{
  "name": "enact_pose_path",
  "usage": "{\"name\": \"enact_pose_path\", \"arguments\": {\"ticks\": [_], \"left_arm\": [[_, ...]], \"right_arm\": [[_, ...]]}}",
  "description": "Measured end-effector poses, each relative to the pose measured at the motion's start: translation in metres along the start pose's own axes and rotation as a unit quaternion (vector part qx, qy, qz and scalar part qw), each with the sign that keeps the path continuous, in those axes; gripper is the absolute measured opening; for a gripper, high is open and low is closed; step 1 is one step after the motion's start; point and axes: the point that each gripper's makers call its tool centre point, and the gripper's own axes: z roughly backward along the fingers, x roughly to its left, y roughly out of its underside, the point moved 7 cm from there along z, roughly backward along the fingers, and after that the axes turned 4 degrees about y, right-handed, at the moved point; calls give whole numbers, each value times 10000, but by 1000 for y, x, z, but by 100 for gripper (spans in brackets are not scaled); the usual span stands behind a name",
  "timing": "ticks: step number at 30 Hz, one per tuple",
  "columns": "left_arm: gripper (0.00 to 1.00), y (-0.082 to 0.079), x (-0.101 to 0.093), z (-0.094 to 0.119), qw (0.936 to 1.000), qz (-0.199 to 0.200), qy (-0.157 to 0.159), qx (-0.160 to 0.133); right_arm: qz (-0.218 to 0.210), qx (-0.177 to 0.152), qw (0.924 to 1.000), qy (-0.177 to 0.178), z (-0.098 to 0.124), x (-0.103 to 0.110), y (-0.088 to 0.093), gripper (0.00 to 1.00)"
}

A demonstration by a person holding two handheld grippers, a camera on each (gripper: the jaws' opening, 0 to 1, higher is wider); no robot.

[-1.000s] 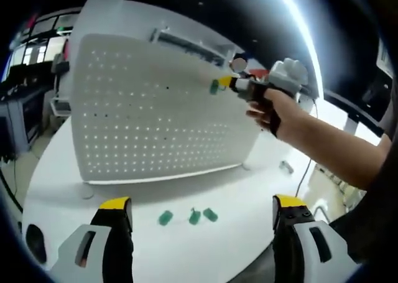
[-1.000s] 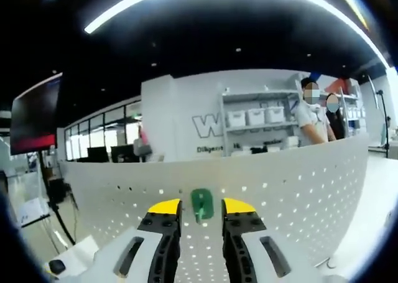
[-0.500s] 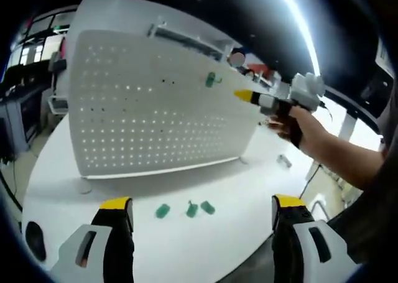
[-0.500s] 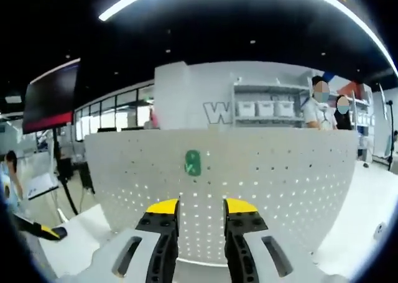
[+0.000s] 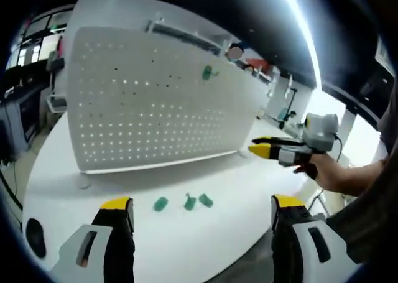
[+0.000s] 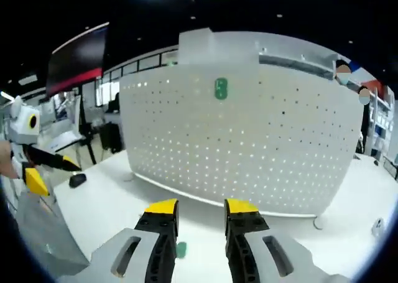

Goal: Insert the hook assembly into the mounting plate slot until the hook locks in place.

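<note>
Three spare green hooks [image 5: 183, 202] lie loose on the white worktop [image 5: 56, 183] just ahead of the left tongs [image 5: 198, 208], so my guess is the step in hand is going down for the next one. To do it well I'd drop the right tongs [image 6: 201, 207] straight over a single hook, not the trio, since the three lie close together and a sloppy pinch could nudge a neighbour. Grab it by the body so the plug end stays free and pointing at the board, then line it up square with a hole before pushing. Keep the board in frame the whole time too.

Left tongs are spread wide, nothing between them, hovering low over the near edge of the worktop. Right tongs are nearly pressed together, a narrow gap between the yellow tips, and empty; in the left gripper view they sit off to the right, held roughly level in a person's hand [image 5: 326, 171], well apart from the board.

Further back, the white pegboard [image 6: 249, 140] stands upright on the worktop. One green hook [image 6: 221, 88] is already seated near its top edge. Whether it has really locked I can't tell from here.
</note>
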Motion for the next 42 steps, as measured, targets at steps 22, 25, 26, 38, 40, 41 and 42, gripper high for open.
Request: {"name": "enact_pose_path", "arguments": {"ticks": [22, 25, 26, 38, 40, 41, 42], "left_arm": [[92, 14, -1, 4, 9998, 84, -65, 173], [92, 19, 0, 2, 9996, 168, -20, 223], [91, 21, -1, 1, 9995, 189, -13, 258], [91, 46, 3, -9, 9963, 330, 39, 790], [91, 50, 5, -10, 9956, 355, 36, 869], [91, 51, 5, -11, 9954, 357, 41, 894], [91, 53, 4, -12, 9949, 358, 47, 941]], "right_arm": [[56, 787, 9934, -830, -3, 51, 46, 26], [25, 873, 9921, -898, -6, 55, 50, 26], [15, 892, 9918, -912, -8, 56, 51, 26], [199, 1376, 9840, -1111, -37, 60, 73, 26], [217, 1455, 9829, -1110, -45, 58, 75, 26], [222, 1460, 9828, -1112, -47, 58, 75, 26], [242, 1499, 9821, -1114, -52, 57, 77, 26]]}}
